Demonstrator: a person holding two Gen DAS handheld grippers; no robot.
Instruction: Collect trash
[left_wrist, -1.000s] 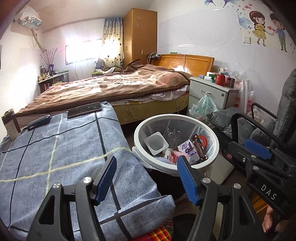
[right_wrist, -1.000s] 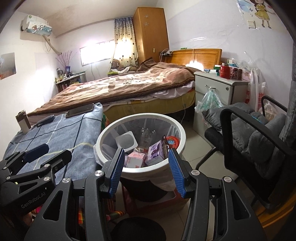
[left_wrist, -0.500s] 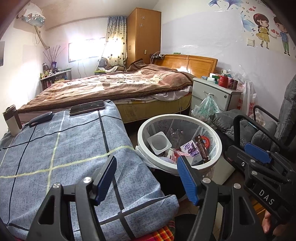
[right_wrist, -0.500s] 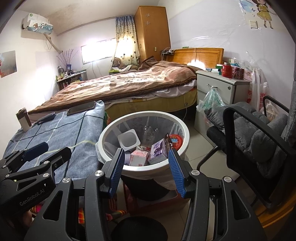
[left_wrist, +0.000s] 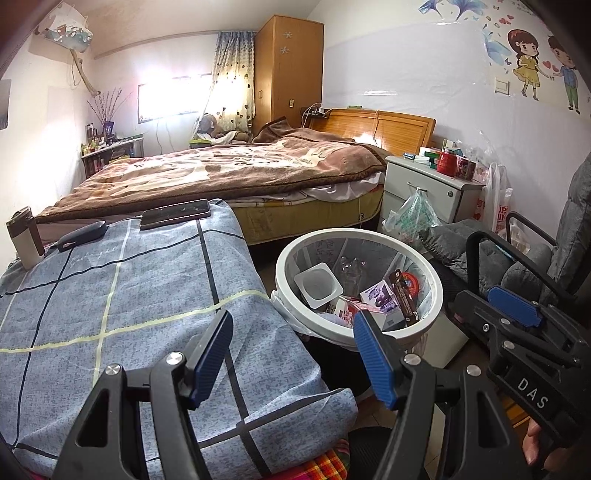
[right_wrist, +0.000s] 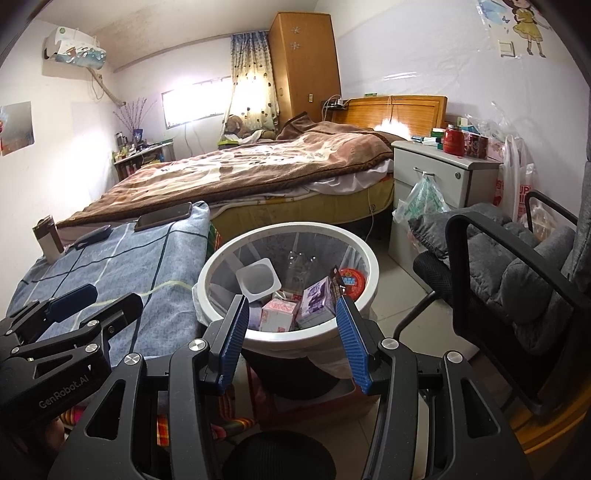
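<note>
A round white trash bin (left_wrist: 436, 295) (right_wrist: 373, 273) stands on the floor between the cloth-covered table and the chair. It holds a white plastic cup (left_wrist: 319, 285) (right_wrist: 258, 277), a purple carton (left_wrist: 378, 297) (right_wrist: 317, 299), a pink carton (right_wrist: 279, 314) and a red lid (right_wrist: 351, 280). My left gripper (left_wrist: 291, 350) is open and empty, over the table's right edge beside the bin. My right gripper (right_wrist: 291, 328) is open and empty, just in front of the bin; it also shows in the left wrist view (left_wrist: 513, 306).
A table with a blue checked cloth (left_wrist: 122, 295) carries a phone (left_wrist: 175, 214), a dark case (left_wrist: 81, 234) and a small box (left_wrist: 24, 236). A bed (left_wrist: 221, 173), a white nightstand (left_wrist: 428, 188) and a grey padded chair (right_wrist: 517, 266) surround the bin.
Both grippers have drifted slightly back and up from the bin; the views shift a little. Both stay open and empty. The trash in the bin has not moved.
</note>
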